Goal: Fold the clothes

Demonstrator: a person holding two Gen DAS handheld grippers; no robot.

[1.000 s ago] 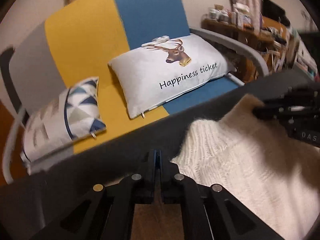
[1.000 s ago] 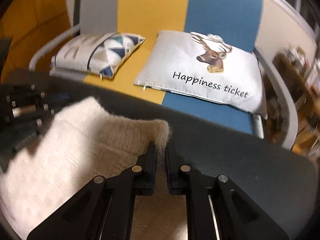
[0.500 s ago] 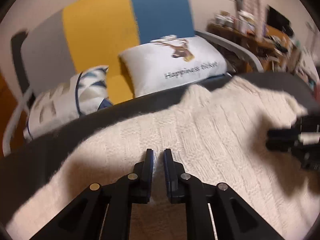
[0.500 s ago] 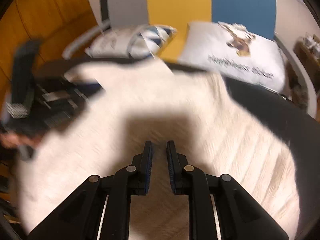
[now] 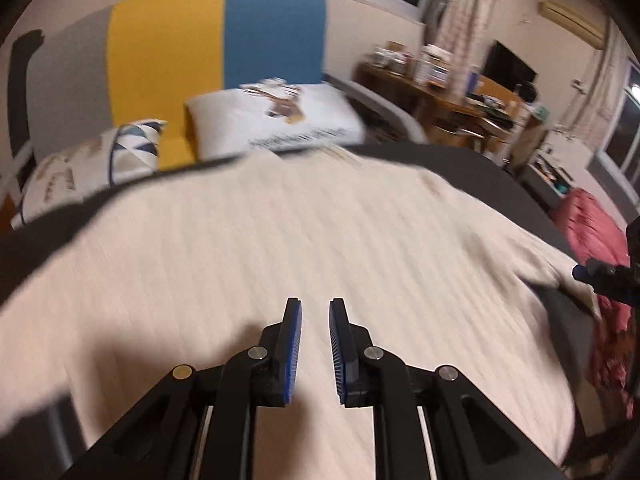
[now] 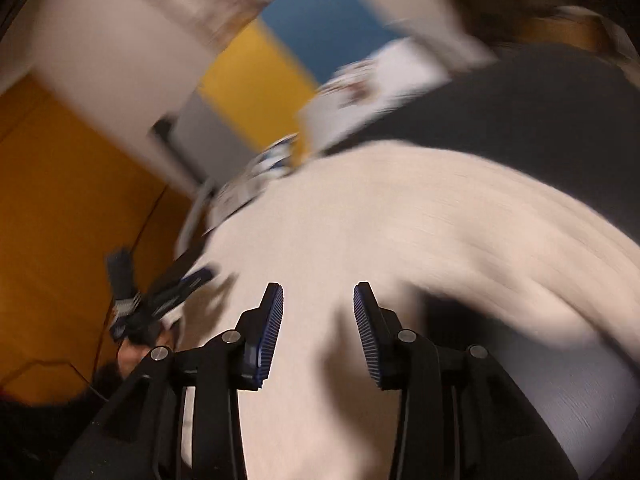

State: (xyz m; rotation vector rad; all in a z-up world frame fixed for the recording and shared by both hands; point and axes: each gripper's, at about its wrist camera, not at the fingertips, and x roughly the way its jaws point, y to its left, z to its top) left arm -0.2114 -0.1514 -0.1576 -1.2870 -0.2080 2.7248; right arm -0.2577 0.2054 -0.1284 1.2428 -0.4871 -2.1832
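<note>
A cream knitted sweater (image 5: 304,240) lies spread flat over the dark table (image 5: 460,160). My left gripper (image 5: 315,306) hovers above its near middle, open, with a small gap and nothing between the blue pads. In the right wrist view the same sweater (image 6: 400,216) shows blurred, and my right gripper (image 6: 318,290) stands open above it, empty. The tip of the right gripper (image 5: 600,276) shows at the left view's right edge. The left gripper (image 6: 160,304) appears at the sweater's left edge in the right wrist view.
Behind the table stands a grey, yellow and blue sofa (image 5: 216,40) with a deer cushion (image 5: 280,120) and a triangle-patterned cushion (image 5: 92,160). A red garment (image 5: 596,240) lies at the table's right side. A cluttered wooden desk (image 5: 452,96) stands at the back right.
Both grippers let go of the sweater and opened wider. They pulled back and rose, so the sweater now lies spread out. The right wrist view swung sharply and blurred.
</note>
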